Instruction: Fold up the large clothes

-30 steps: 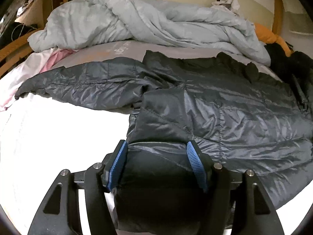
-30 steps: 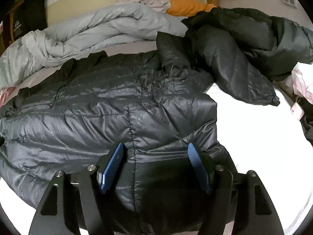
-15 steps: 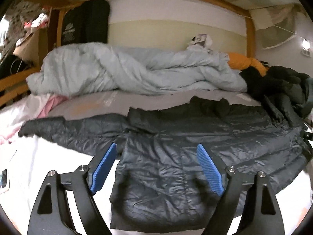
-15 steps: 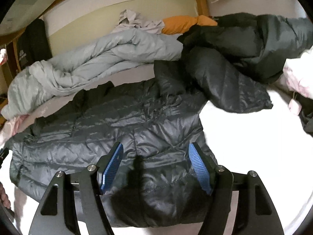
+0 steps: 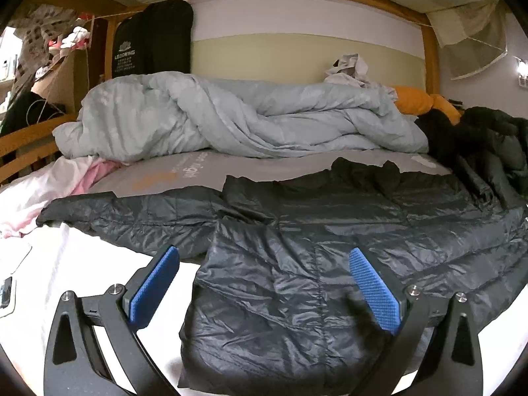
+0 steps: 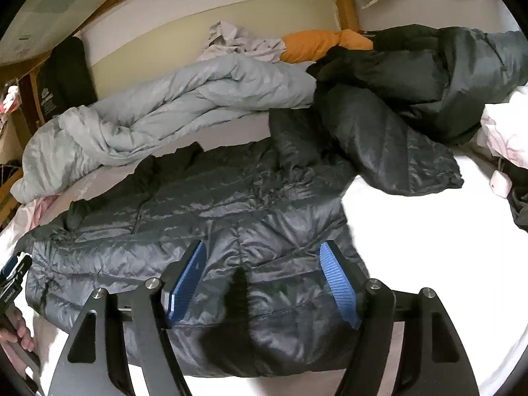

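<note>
A lived-in bedroom: wooden bed frame [image 5: 429,43], rumpled duvet [image 5: 231,118], strewn clothes.

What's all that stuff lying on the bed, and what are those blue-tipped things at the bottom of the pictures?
puffer jacket: one, dark grey, spread flat on the bed, nearest.
duvet: one, pale grey-blue, bunched along the far wall.
second jacket: one, dark, heaped at the far right.
orange cloth: one, behind the duvet.
pink-white fabric: one, left edge of the bed.
bed frame: wooden.
left gripper: blue pads, jaws opening above the jacket, holding nothing.
right gripper: blue pads, open, holding nothing.
</note>
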The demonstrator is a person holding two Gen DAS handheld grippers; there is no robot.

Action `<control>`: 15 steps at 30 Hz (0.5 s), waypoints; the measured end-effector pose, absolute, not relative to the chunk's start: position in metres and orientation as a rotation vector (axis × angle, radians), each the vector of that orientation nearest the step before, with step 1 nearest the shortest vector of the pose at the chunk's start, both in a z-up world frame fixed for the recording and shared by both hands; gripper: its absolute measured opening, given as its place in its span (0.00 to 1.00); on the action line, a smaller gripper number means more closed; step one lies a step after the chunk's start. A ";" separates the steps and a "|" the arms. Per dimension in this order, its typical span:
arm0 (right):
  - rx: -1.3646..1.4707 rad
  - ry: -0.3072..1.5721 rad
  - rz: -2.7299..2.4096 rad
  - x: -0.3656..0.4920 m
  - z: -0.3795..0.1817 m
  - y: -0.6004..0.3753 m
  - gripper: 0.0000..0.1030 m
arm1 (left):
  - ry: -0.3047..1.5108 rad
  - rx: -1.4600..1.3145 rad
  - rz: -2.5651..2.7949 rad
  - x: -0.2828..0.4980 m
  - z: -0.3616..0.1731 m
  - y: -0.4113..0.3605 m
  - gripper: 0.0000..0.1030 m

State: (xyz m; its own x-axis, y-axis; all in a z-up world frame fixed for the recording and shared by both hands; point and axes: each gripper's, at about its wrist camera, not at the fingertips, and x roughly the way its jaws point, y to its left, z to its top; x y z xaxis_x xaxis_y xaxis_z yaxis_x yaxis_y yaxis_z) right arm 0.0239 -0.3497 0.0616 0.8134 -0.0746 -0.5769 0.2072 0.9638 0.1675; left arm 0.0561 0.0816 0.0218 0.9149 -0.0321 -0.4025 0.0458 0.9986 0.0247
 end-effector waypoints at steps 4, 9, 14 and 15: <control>0.225 0.601 -0.200 0.011 0.076 -0.372 0.75 | 0.464 0.032 -0.013 0.065 0.010 0.083 0.99; 0.451 0.568 -0.280 0.001 0.084 -0.447 0.82 | 0.534 0.008 0.003 0.078 0.001 0.086 0.99; 0.650 0.711 -0.272 0.054 0.043 -0.505 0.78 | 0.525 0.037 -0.005 0.075 0.000 0.080 0.99; 0.661 0.728 -0.286 0.062 0.037 -0.511 0.77 | 0.523 0.045 -0.006 0.075 0.000 0.078 0.99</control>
